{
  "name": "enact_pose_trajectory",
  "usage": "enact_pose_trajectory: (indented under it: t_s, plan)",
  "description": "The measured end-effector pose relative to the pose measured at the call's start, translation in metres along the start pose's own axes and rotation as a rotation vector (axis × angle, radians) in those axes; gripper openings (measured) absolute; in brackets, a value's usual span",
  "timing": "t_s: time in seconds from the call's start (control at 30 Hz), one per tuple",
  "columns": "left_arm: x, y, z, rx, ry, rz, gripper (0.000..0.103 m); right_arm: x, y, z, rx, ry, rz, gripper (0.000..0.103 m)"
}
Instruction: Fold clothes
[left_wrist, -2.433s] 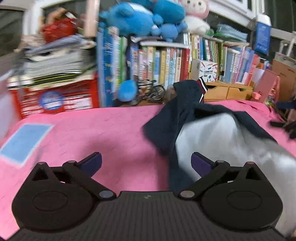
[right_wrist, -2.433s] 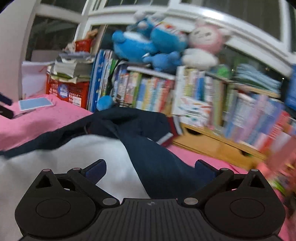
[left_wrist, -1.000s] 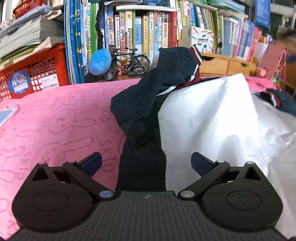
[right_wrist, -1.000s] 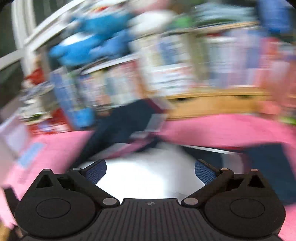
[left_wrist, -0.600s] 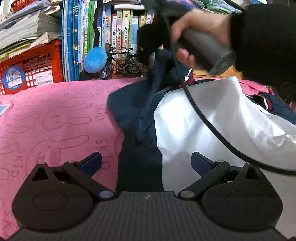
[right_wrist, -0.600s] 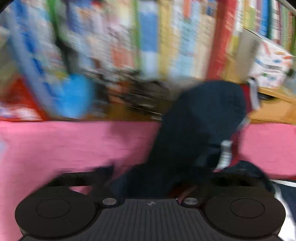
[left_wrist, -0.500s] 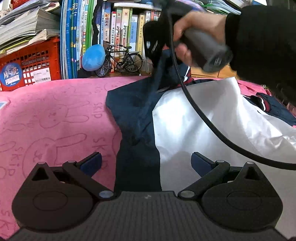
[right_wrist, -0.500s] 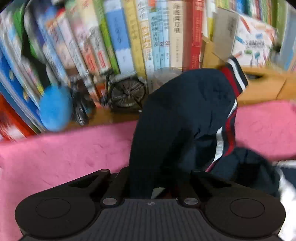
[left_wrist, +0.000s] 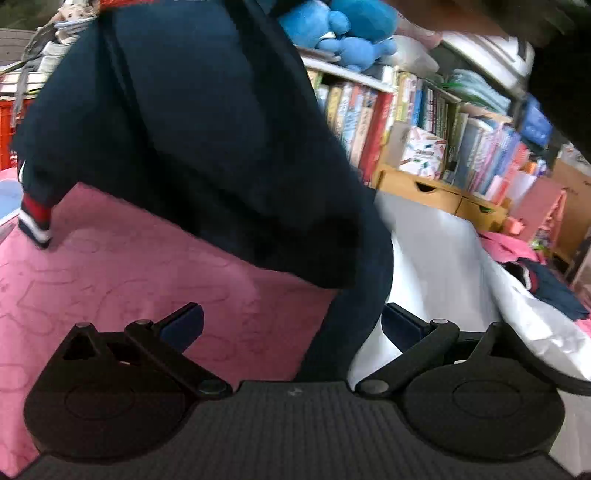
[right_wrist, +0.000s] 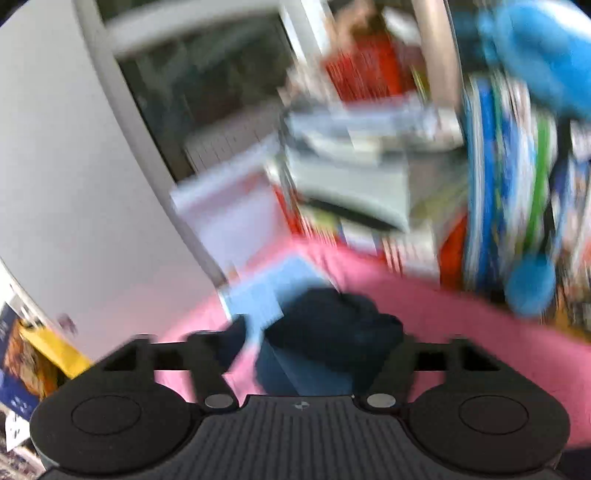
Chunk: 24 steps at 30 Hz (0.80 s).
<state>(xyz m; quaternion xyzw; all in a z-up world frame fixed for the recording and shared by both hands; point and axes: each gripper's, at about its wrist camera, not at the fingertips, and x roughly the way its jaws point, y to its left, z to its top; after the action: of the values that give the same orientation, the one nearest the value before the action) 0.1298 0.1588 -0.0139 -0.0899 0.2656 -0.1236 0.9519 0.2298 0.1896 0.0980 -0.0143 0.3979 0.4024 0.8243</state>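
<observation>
A navy jacket with a white lining lies on the pink blanket. One navy sleeve is lifted and swung across the left wrist view, its red and white striped cuff hanging low at the left. My left gripper is open just above the blanket, with the jacket's navy edge running between its fingers, untouched. The right wrist view is blurred. There my right gripper has its jaws opening, and bunched navy cloth sits loose between them, with pink showing beside the left finger.
A packed bookshelf with blue plush toys and a wooden drawer box lines the far side. A light blue pad lies on the blanket near a white wall. A dark-sleeved arm crosses overhead, and a black cable trails at right.
The right gripper shut on the navy sleeve near the books, swept it up and leftward across the left wrist view, and its jaws have since spread. The left gripper shifted slightly.
</observation>
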Motion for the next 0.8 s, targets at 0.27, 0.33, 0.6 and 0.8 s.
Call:
enact_pose_trajectory:
  t_s: [0.27, 0.33, 0.6, 0.8]
  plan:
    - [-0.011, 0.006, -0.008, -0.036, 0.009, 0.026, 0.103, -0.050, -0.076, -0.082, 0.124, 0.021, -0.175, 0.092]
    - [-0.016, 0.010, -0.012, -0.052, 0.014, 0.019, 0.103, -0.068, -0.096, -0.104, 0.116, -0.031, -0.300, 0.092]
    - [-0.035, 0.001, -0.007, -0.022, -0.013, 0.020, 0.103, -0.051, -0.149, -0.181, -0.010, 0.020, -0.596, 0.085]
    - [-0.014, -0.031, 0.026, 0.043, -0.060, 0.059, 0.103, -0.060, -0.145, -0.221, -0.134, 0.094, -0.453, 0.085]
